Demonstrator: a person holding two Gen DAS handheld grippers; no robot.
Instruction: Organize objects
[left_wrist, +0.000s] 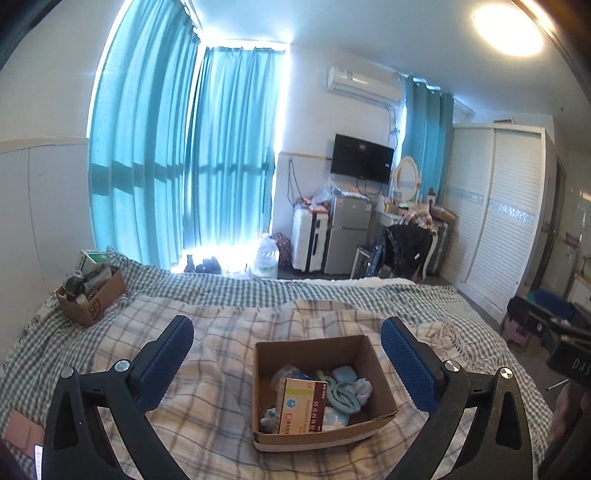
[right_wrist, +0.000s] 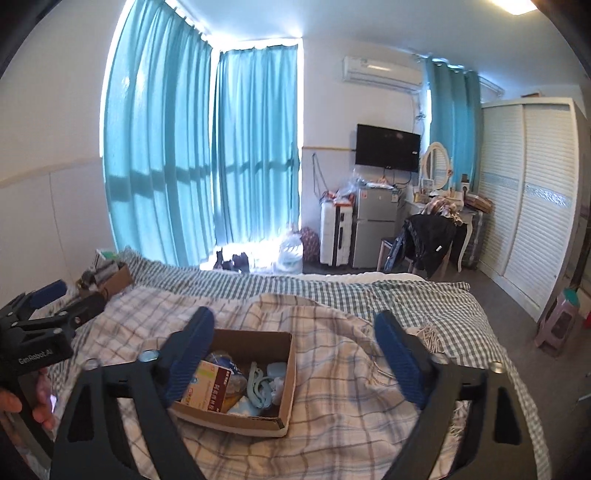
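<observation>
Closest to me, low in the left wrist view, my left gripper (left_wrist: 286, 341) hangs with its blue pads spread wide and nothing between them; it frames the near cardboard box (left_wrist: 321, 439) that sits in the lower middle of the frame on the plaid blanket (left_wrist: 221, 387). I judge I am lined up over the box so I can reach down into it. In the right wrist view my right gripper (right_wrist: 293, 330) is likewise released and empty, its left pad crossing in front of the box's near corner, so this arm hovers a little right of the box.

Inside the box a medicine carton (left_wrist: 303, 406) stands upright against the near left wall, its red and green face toward me. Beside it, toward the middle right, lie pale blue plastic pieces (left_wrist: 343, 398) and some soft white bits — loosely tumbled, not sorted. The carton's flat stiff sides look the easiest grip; the small pieces would likely slip.

Farther off, at the left edge of the frame in the left wrist view, a second cardboard box (left_wrist: 94, 301) rests on the green checked bedspread (left_wrist: 258, 291), well apart from the first and crowded with dark items and a green-and-white carton. I take it for the other sorting bin.

Beyond the bed, teal curtains (left_wrist: 147, 147) fill the upper left, with a wall TV (left_wrist: 362, 158) and a small fridge (left_wrist: 349, 232) at middle right.
</observation>
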